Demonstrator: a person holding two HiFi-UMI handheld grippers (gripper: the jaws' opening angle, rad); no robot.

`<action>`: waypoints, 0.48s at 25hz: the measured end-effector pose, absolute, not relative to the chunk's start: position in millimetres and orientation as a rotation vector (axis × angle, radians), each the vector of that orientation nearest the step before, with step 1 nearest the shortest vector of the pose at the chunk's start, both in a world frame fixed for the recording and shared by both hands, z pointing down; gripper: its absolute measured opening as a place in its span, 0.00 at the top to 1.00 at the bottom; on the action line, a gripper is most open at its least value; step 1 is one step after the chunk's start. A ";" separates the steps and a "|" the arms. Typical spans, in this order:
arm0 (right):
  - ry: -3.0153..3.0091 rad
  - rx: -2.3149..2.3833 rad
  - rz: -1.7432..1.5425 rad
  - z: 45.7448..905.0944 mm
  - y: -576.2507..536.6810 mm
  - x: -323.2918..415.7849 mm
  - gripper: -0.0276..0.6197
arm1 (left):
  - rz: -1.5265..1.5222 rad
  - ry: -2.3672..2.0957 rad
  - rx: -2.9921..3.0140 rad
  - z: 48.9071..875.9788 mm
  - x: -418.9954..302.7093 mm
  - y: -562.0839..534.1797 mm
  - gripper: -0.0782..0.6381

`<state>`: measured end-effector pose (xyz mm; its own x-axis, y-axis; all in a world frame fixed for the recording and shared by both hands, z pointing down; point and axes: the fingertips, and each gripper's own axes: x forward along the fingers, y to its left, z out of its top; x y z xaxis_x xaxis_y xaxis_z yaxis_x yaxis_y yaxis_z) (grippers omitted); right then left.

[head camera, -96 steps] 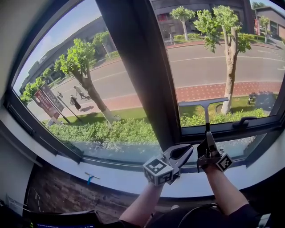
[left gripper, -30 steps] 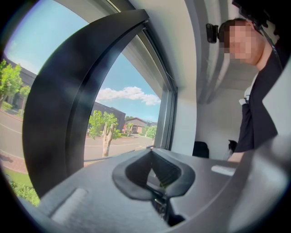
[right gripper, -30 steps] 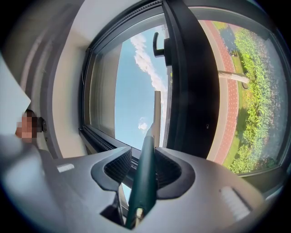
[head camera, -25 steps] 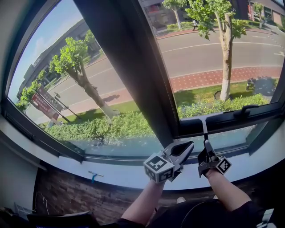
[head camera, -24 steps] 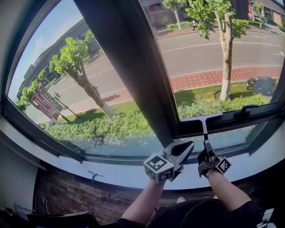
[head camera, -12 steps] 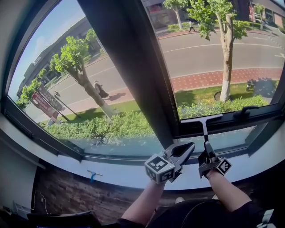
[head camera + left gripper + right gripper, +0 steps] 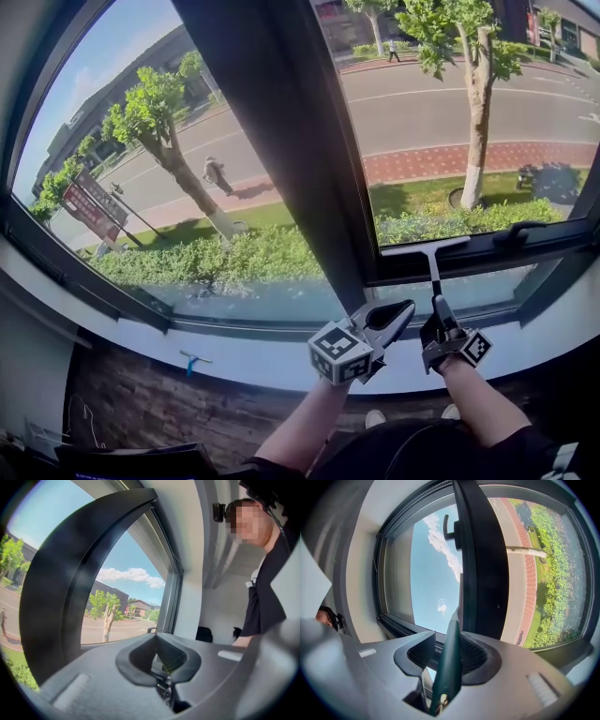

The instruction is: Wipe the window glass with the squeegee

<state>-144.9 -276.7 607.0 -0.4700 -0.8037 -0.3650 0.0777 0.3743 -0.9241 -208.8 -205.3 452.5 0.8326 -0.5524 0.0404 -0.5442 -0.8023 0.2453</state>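
The squeegee [image 7: 428, 249] has a thin pale blade and a dark handle. Its blade lies across the bottom of the right window pane [image 7: 469, 122], just above the lower frame. My right gripper [image 7: 439, 311] is shut on the handle and holds it upright below the blade. In the right gripper view the dark green handle [image 7: 451, 660] stands between the pads and points at the glass [image 7: 433, 573]. My left gripper [image 7: 403, 309] hovers just left of the right one, over the sill, shut with nothing in it. The left gripper view shows only its closed jaws [image 7: 157, 641] before the window.
A wide dark mullion [image 7: 281, 141] divides the left pane [image 7: 141, 159] from the right. A black window handle [image 7: 514, 234] sits on the lower right frame. The white sill [image 7: 244, 361] runs below, with a small blue-handled tool [image 7: 192, 359] at its left. A person [image 7: 269, 588] stands behind.
Since the earliest frame the squeegee blade has come down the right pane to its lower frame. Over the last second both grippers have stayed almost still; a pedestrian outside has walked on.
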 end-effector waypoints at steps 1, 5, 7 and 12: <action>1.739 -0.637 -1.226 607.2 -276.3 -143.4 0.70 | -0.052 -0.838 2.766 454.7 -207.9 -205.9 0.89; 1.783 -0.610 -1.185 594.4 -269.0 -138.9 0.70 | -0.051 -0.838 2.758 460.2 -213.0 -211.4 0.89; 1.808 -0.581 -1.150 579.9 -263.9 -133.9 0.70 | -0.047 -0.835 2.752 463.3 -214.5 -214.3 0.89; 1.838 -0.561 -1.060 543.9 -247.4 -99.3 0.70 | -0.048 -0.782 2.745 467.8 -200.2 -211.9 0.89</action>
